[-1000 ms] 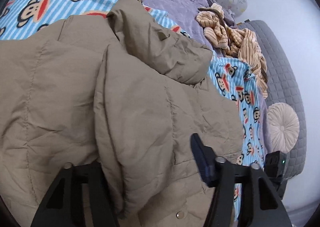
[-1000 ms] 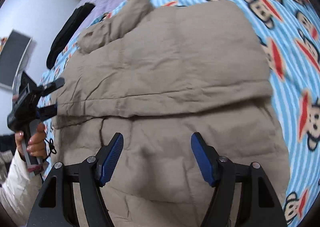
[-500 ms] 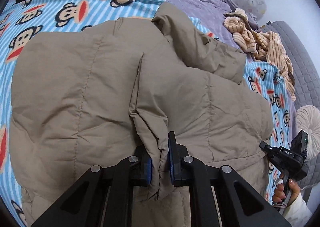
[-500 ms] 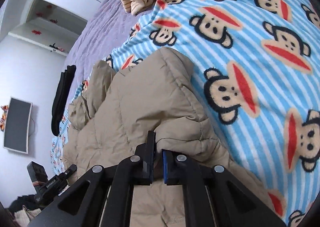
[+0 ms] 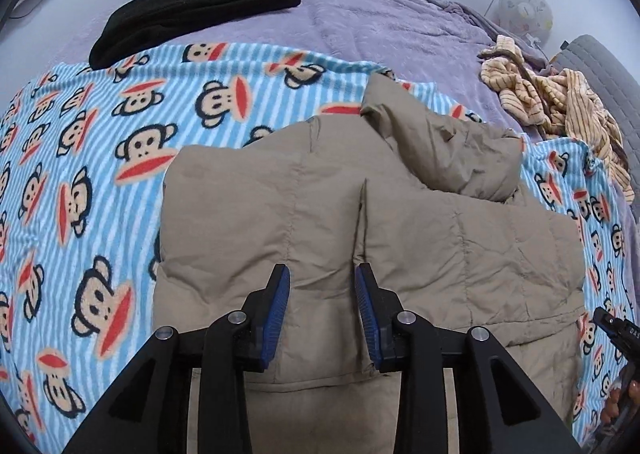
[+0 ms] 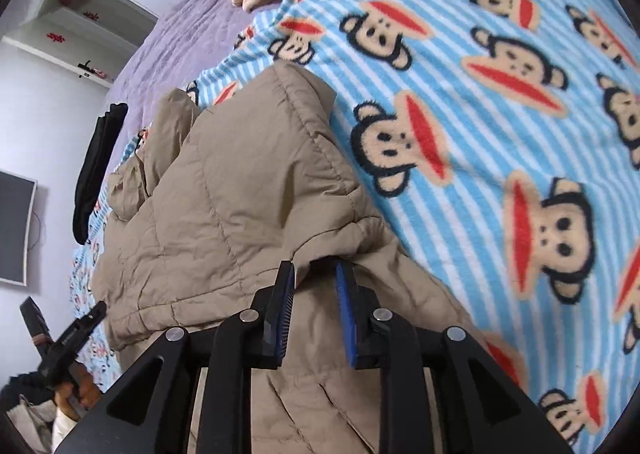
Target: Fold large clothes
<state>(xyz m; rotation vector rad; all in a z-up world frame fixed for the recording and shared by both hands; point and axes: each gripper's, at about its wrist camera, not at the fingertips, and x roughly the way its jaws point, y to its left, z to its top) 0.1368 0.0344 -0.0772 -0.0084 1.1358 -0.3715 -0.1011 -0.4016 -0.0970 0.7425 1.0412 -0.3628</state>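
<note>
A large tan quilted jacket (image 5: 320, 214) lies folded on a blue striped monkey-print blanket (image 5: 100, 174), its hood bunched at the far right. My left gripper (image 5: 322, 276) is open just above the folded top layer, holding nothing. In the right wrist view the jacket (image 6: 224, 190) lies at left with its folded edge puffed up. My right gripper (image 6: 315, 272) is open at that edge, its blue pads (image 6: 344, 286) either side of the fold. The left gripper also shows in the right wrist view (image 6: 76, 334) at the lower left.
A black folded garment (image 5: 192, 10) lies on the purple bedspread (image 5: 380, 26) at the back. A striped beige garment (image 5: 560, 94) is heaped at the far right. A grey headboard (image 5: 600, 58) and white wall stand beyond. A dark screen (image 6: 14, 226) hangs on the left wall.
Both grippers were shut on jacket folds half a second ago and have now opened and let go. The jacket's top layer lies folded over and flatter.
</note>
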